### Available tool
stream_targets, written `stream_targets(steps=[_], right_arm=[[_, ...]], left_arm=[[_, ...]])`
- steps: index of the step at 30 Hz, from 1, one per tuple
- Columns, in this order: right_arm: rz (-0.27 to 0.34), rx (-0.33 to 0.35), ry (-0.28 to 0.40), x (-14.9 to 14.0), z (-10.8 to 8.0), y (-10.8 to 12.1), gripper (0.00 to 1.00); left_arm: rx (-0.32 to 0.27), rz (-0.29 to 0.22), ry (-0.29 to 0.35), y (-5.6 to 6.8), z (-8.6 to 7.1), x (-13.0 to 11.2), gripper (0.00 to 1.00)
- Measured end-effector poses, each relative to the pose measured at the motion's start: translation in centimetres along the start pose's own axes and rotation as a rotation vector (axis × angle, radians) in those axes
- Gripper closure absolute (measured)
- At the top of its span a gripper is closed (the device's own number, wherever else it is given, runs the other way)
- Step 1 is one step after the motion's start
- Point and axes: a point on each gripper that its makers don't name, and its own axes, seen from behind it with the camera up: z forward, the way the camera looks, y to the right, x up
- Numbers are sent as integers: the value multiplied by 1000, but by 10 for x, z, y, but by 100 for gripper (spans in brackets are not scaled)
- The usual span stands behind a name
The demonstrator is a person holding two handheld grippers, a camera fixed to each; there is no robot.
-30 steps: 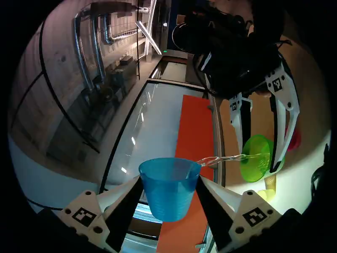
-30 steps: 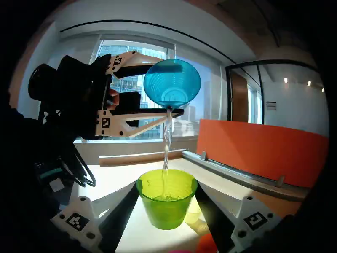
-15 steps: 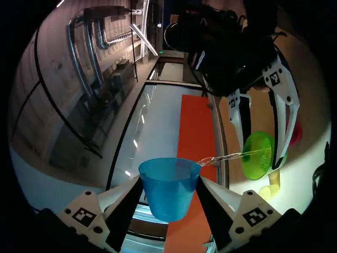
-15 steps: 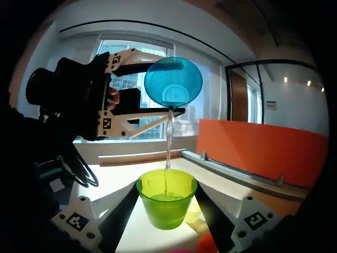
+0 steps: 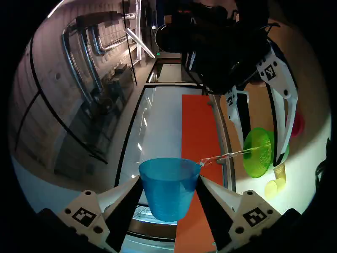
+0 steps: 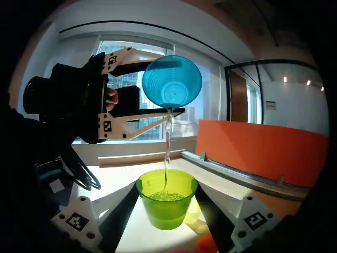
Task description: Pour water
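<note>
The left gripper (image 5: 168, 179) and right gripper (image 6: 167, 185) look alike: white plastic fingers (image 5: 107, 197) with black inner faces, each bearing a square black-and-white marker (image 5: 83, 216) ringed by dark screws. Behind sits a bulky black housing (image 6: 67, 105), with black cables (image 6: 86, 179) looping beneath.

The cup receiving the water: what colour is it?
The cup is translucent green, clearest in the right gripper view.

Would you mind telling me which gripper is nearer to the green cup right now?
Right. The right gripper is closed on the green cup, a finger on either side; the left gripper is above it, apart, holding the tilted blue cup that pours water into it.
</note>
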Motion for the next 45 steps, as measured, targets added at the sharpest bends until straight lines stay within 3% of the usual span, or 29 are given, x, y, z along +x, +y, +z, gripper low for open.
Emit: stream_targets(steps=[12,30,38,41,45], right_arm=[[1,-2,2,0,0,2,8],[-1,-6,6,3,-3,2,8],[-1,-6,6,4,-2,1,8],[0,-8,9,5,-2,1,8],[2,-9,12,7,-2,1,8]], left_arm=[[5,95,5,0,0,6,16],[21,121,9,2,-5,11,16],[18,65,2,-1,-6,5,16],[16,18,-10,-1,-6,0,16],[8,-88,-33,2,-6,-7,16]])
